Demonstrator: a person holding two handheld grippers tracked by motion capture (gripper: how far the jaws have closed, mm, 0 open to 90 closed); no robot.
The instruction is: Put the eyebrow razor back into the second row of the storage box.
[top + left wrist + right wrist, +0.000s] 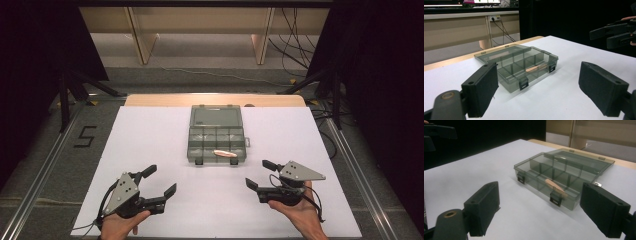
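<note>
High view is giving me the whole white table (150, 150), and I am seeing a smoky grey compartment box (217, 141) lying open at the middle of it, a little toward the far edge. Its lid (216, 116) is lying flat on the surface behind the tray, toward the far edge. A flat, pale orange-pink piece (225, 153) is lying across the front row of compartments, toward the right end of that row; what it is I cannot tell. Two dark latches are hanging at the front wall of the box, facing the near edge.

I am holding the left gripper (159, 181) over the near left part of the table, a hand (119, 226) under it, and its jaws are standing wide apart with nothing between them. I am holding the right gripper (261, 174) over the near right part, resting on an upturned palm (299, 212), jaws likewise apart and empty. Both are sitting well apart from the box and from each other.

Left gripper view is looking between its two black pads (482, 88) at the box (519, 65), the pale piece (533, 68) showing inside near the front wall, and the right gripper (610, 34) showing far off at the upper right.

Right gripper view is showing the box (564, 176) between its spread pads (484, 206), the piece (555, 186) lying slantwise in a front compartment beside a latch (555, 200).
</note>
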